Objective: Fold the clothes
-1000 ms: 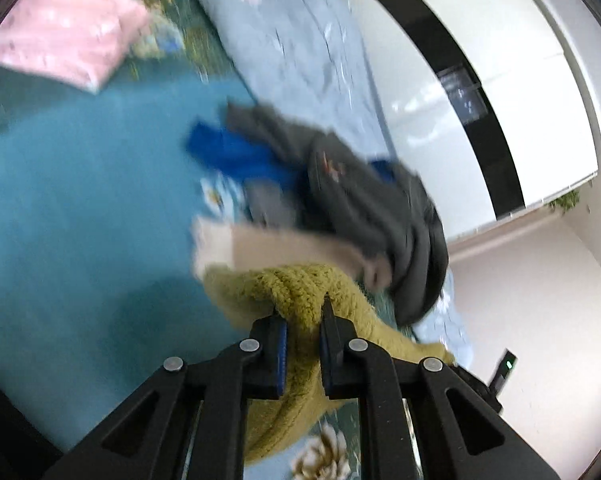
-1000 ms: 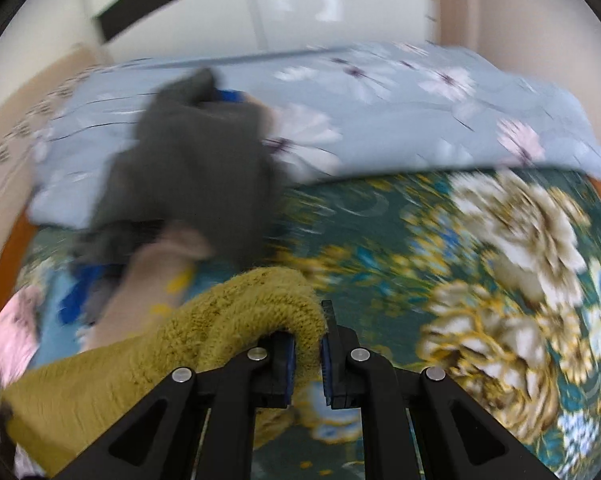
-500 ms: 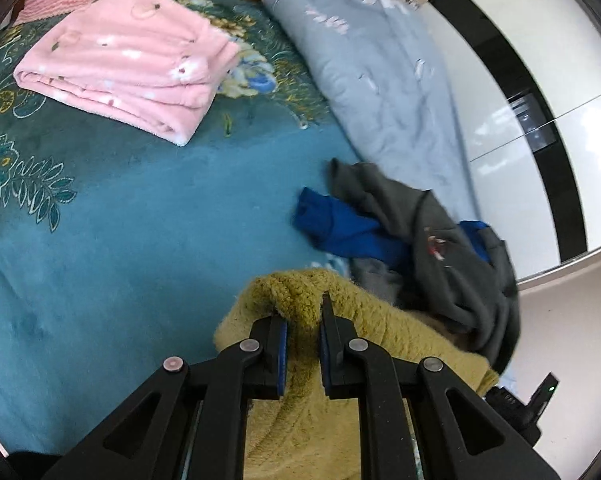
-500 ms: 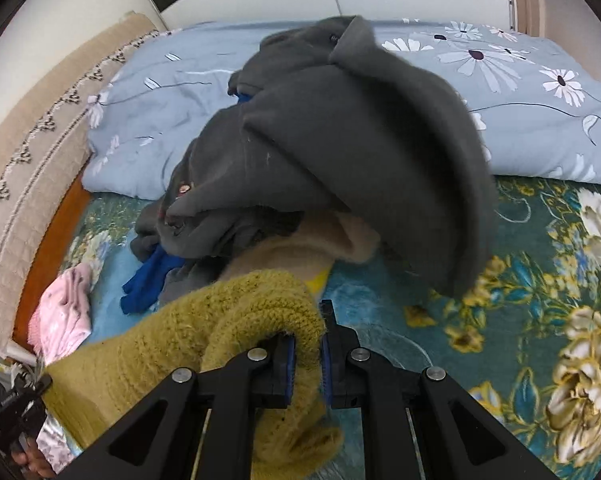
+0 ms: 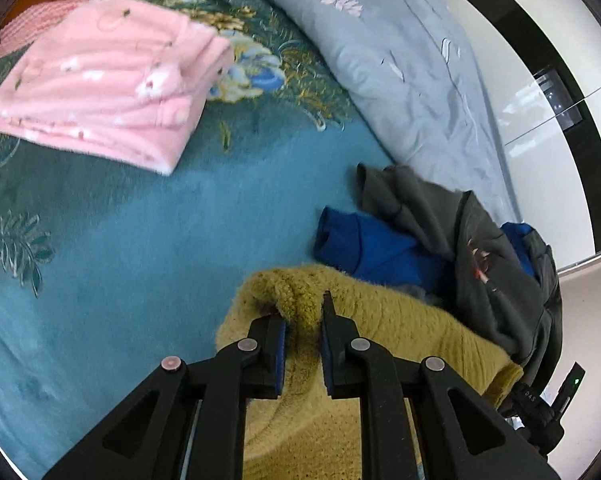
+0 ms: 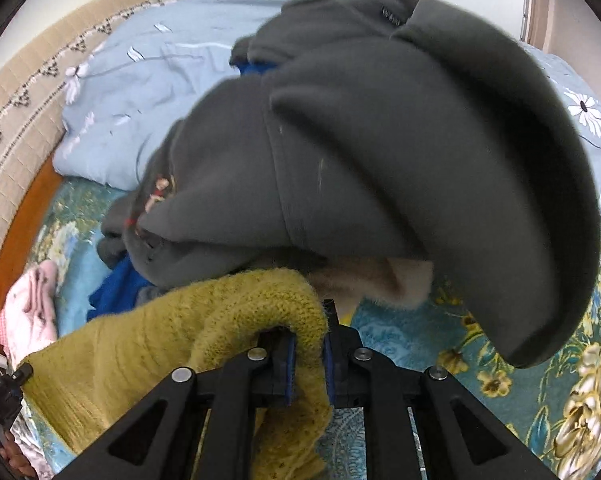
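A mustard-yellow knit sweater point(image 5: 400, 332) hangs stretched between both grippers just above the bed. My left gripper point(image 5: 302, 320) is shut on one bunched edge of it. My right gripper point(image 6: 308, 332) is shut on another edge of the same sweater point(image 6: 140, 344). Behind it lies a pile of unfolded clothes: a dark grey fleece point(image 5: 468, 240) point(image 6: 380, 140), a blue garment point(image 5: 372, 248) point(image 6: 116, 284) and a beige piece point(image 6: 392, 280) under the fleece.
A folded pink garment point(image 5: 108, 92) point(image 6: 32, 308) lies at the far left on the teal floral blanket point(image 5: 120, 260). A light blue flowered duvet point(image 5: 400, 60) point(image 6: 148, 92) runs along the wall side. A wooden bed edge point(image 6: 16, 240) borders the blanket.
Both grippers have carried the yellow sweater toward the clothes pile and lower over the bed. The grey fleece now fills the right wrist view. Both grips on the sweater are unchanged.
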`<state>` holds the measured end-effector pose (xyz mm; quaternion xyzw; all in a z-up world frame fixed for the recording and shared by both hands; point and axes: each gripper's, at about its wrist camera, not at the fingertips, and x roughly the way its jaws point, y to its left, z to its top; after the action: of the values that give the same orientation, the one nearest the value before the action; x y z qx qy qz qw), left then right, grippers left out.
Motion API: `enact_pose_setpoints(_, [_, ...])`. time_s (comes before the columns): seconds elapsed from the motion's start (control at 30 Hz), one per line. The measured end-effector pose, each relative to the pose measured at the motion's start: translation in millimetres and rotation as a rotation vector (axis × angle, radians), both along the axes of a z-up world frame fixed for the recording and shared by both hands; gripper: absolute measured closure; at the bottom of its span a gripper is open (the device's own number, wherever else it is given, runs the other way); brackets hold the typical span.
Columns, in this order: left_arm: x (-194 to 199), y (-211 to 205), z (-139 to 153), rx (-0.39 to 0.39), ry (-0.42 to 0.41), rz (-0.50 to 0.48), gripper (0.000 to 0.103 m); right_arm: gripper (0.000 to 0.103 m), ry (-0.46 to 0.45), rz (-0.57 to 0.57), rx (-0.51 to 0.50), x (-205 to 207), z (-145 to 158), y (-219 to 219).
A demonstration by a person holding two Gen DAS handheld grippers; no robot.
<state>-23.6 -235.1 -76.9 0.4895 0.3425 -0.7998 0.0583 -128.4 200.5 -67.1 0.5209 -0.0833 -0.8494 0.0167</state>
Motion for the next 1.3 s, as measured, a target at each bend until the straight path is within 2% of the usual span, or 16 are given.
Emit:
enact_pose_setpoints(0.1, [8,2,-2,0.016,0.01,0.01,0.081,0.084,-0.012,-0.002,0.017,0,-3,1])
enact_pose_setpoints(0.13, [11,2,-2,0.03,0.012,0.014,0.079,0.077,-0.014,-0.002,0.024,1,-3,2])
enact_pose_setpoints(0.17, [14,3,-1,0.043,0.013,0.019,0.072,0.072,-0.015,-0.003,0.03,2,-2,5])
enact_pose_setpoints(0.2, [19,4,1,0.049,0.014,0.027,0.063,0.061,-0.017,-0.004,0.037,3,-1,7])
enact_pose_setpoints(0.23, [24,4,3,0.055,0.016,0.033,0.059,0.055,-0.013,-0.005,0.042,6,0,10])
enact_pose_setpoints(0.37, [46,8,14,0.058,0.064,0.056,0.042,0.048,0.028,0.005,0.035,25,13,22])
enact_pose_setpoints(0.4, [53,9,17,0.063,0.08,0.063,0.041,0.047,0.04,0.005,0.034,31,17,26])
enact_pose_setpoints(0.43, [60,10,22,0.063,0.102,0.069,0.04,0.047,0.055,0.004,0.034,38,21,30])
enact_pose_setpoints(0.5, [78,14,36,0.04,0.162,0.081,0.03,0.046,0.085,0.005,0.023,54,29,37])
enact_pose_setpoints(0.57, [95,18,49,0.011,0.233,0.086,0.024,0.045,0.11,0.009,0.002,70,35,42])
enact_pose_setpoints(0.7, [130,29,77,-0.085,0.364,0.09,0.023,0.044,0.132,0.028,-0.072,100,40,44])
enact_pose_setpoints(0.93, [163,45,100,-0.173,0.416,0.114,0.023,0.042,0.152,-0.028,-0.179,126,34,42])
enact_pose_setpoints(1.03, [178,50,104,-0.184,0.447,0.13,0.023,0.041,0.149,-0.006,-0.161,137,38,45])
enact_pose_setpoints(1.1, [182,52,103,-0.164,0.451,0.117,0.023,0.041,0.137,0.017,-0.155,144,38,47])
enact_pose_setpoints(1.3, [183,66,95,-0.145,0.4,0.047,0.023,0.04,0.063,0.047,-0.177,154,23,47])
